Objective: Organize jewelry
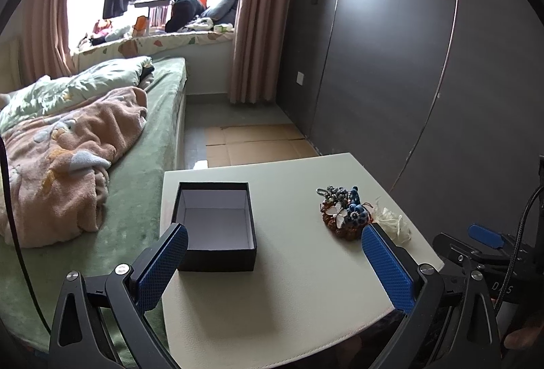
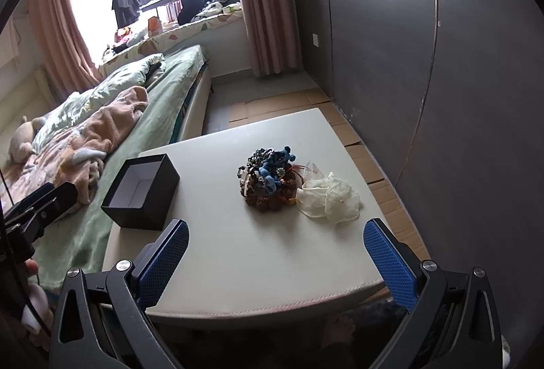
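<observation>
A pile of jewelry [image 1: 345, 212] with blue flowers, beads and a white butterfly lies on the white table [image 1: 289, 284] at the right; it also shows in the right wrist view [image 2: 268, 178]. A white organza pouch [image 2: 328, 197] lies next to it, also seen in the left wrist view [image 1: 391, 221]. An open empty black box [image 1: 216, 226] with a white lining stands at the table's left, also in the right wrist view [image 2: 141, 192]. My left gripper [image 1: 273, 253] is open and empty above the table's near side. My right gripper [image 2: 275, 253] is open and empty, short of the pile.
A bed [image 1: 142, 144] with a green sheet and pink blanket [image 1: 64, 158] lies left of the table. A dark wardrobe wall [image 1: 408, 63] stands at the right. Cardboard [image 1: 255, 144] covers the floor beyond the table. The right gripper's frame [image 1: 482, 243] shows at the left wrist view's right edge.
</observation>
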Tool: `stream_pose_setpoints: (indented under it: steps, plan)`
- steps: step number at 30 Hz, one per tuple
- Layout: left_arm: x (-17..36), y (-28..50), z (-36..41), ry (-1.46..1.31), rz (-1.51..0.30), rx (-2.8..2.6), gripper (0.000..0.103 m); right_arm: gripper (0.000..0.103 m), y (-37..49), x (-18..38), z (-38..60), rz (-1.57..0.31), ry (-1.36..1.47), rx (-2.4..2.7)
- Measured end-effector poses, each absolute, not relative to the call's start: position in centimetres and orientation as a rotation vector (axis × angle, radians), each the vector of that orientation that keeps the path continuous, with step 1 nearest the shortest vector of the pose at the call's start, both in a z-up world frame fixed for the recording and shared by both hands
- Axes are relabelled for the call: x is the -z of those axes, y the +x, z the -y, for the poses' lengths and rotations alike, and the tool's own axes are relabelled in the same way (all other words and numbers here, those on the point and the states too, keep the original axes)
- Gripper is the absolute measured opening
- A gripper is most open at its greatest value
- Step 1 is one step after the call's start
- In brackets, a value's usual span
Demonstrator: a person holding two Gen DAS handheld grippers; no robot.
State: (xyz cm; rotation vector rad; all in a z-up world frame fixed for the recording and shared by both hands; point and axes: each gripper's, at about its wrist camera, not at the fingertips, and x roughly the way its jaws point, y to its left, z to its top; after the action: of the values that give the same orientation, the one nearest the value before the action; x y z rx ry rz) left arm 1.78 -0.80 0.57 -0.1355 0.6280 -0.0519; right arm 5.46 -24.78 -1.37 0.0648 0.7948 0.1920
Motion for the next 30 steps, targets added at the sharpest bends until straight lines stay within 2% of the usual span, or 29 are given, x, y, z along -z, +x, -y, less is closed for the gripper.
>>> stream_pose_setpoints:
  steps: [16, 25, 30]
  plan:
    - [0.8, 6.6, 3.4, -0.167, -0.687, 0.124, 0.102, 0.103, 8.7, 1.5, 28.5, -0.833, 0.182, -0.117]
    - [2.2, 9.0, 5.9, -0.147, -0.730, 0.196, 0.102, 0.103, 10.9, 2.9, 33.2, -0.881, 0.374, -0.043]
    - [3.0, 10.2, 7.7, -0.126, -0.751, 0.240, 0.091, 0.103, 11.7, 3.6, 34.5, -0.896, 0.434, -0.033]
